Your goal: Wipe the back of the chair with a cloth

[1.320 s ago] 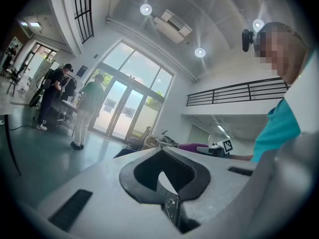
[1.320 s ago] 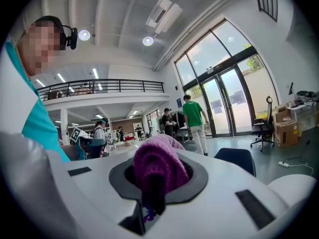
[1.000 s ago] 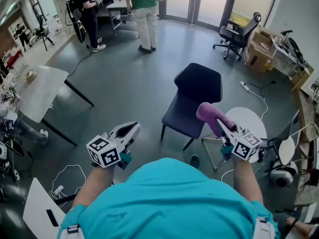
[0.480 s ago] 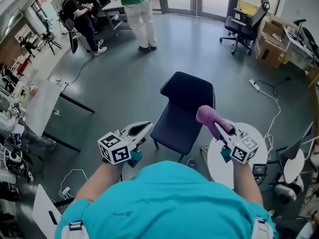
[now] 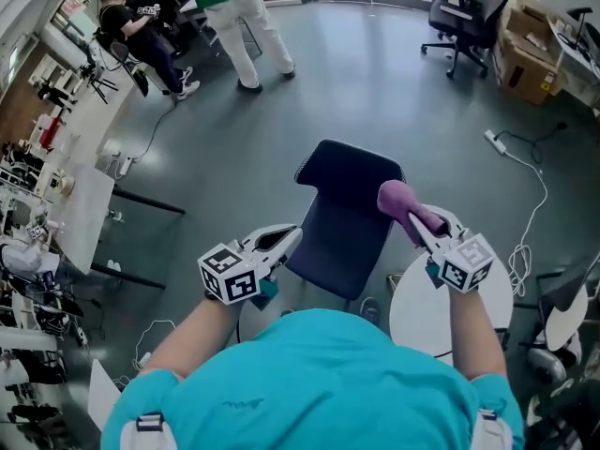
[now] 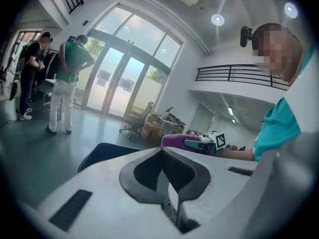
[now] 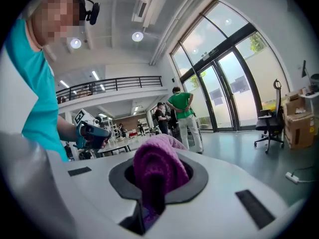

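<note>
It's a big open hall with a smooth grey floor (image 5: 309,92). There are tall glass doors (image 6: 112,91) at the far end, and a black office chair (image 5: 466,19) stands beside some cardboard boxes (image 5: 525,64). A couple of people (image 5: 230,3) stand talking near the doors. A power strip (image 5: 495,140) trails its cord across the floor, and a small round white table (image 5: 427,312) sits just right of the dark blue chair (image 5: 342,218).

The right gripper (image 5: 419,225) is clamped on a bunched purple cloth (image 5: 400,201), held up by the right top corner of the chair's back. I can't tell from here whether it touches. The left gripper (image 5: 292,233) has its jaws pressed together with nothing in them, and it hovers at the seat's left edge.

A second ago the chair was farther ahead and off to the right. Now it sits square between the two grippers, closer in. The cloth has stayed pinched in the right gripper all the while.
</note>
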Motion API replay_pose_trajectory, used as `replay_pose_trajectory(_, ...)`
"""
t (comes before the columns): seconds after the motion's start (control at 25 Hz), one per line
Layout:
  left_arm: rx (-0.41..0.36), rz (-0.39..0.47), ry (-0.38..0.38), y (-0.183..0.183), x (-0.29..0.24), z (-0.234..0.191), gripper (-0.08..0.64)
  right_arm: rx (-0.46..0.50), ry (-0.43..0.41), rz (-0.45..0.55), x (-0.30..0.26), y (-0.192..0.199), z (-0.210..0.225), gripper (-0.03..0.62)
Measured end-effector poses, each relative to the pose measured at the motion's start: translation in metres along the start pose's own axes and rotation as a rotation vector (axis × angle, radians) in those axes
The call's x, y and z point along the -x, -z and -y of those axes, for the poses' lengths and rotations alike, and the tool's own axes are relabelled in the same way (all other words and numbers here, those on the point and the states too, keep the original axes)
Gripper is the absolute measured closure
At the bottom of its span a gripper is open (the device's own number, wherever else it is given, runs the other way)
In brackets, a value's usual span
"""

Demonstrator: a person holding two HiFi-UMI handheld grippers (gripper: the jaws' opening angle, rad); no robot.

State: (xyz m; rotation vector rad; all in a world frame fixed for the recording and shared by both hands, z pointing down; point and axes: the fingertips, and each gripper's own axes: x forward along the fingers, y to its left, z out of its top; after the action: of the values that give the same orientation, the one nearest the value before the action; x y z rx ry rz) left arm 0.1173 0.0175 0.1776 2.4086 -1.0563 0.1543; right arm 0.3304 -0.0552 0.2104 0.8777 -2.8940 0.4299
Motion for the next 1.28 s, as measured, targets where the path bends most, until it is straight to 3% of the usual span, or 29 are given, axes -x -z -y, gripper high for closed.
replay_pose_trajectory(0.16, -0.006, -0.013, 0.015, 0.007, -0.010, -0.069, 0.555, 0.108, -0.010, -0.076, -0.075, 0.008, 0.009, 0.541)
replay_pose_trajectory(0.32, -0.014, -0.030, 0.031, 0.025, -0.025, -0.133, 0.555, 0.257, -0.027, -0.223, -0.147, 0.035, 0.013, 0.541)
replay_pose_trajectory(0.64, -0.041, -0.002, 0.008, 0.059, -0.036, -0.236, 0.555, 0.687, 0.092, -0.430, -0.309, 0.098, 0.051, 0.540)
replay_pose_trajectory(0.8, -0.012, 0.001, 0.014, 0.094, -0.044, -0.258, 0.555, 0.877, 0.147, -0.483, -0.360, 0.127, 0.070, 0.540)
replay_pose_trajectory(1.28, 0.041, 0.025, 0.079, 0.157, -0.056, -0.259, 0.556, 1.301, 0.240, -0.573, -0.435, 0.176, 0.088, 0.540)
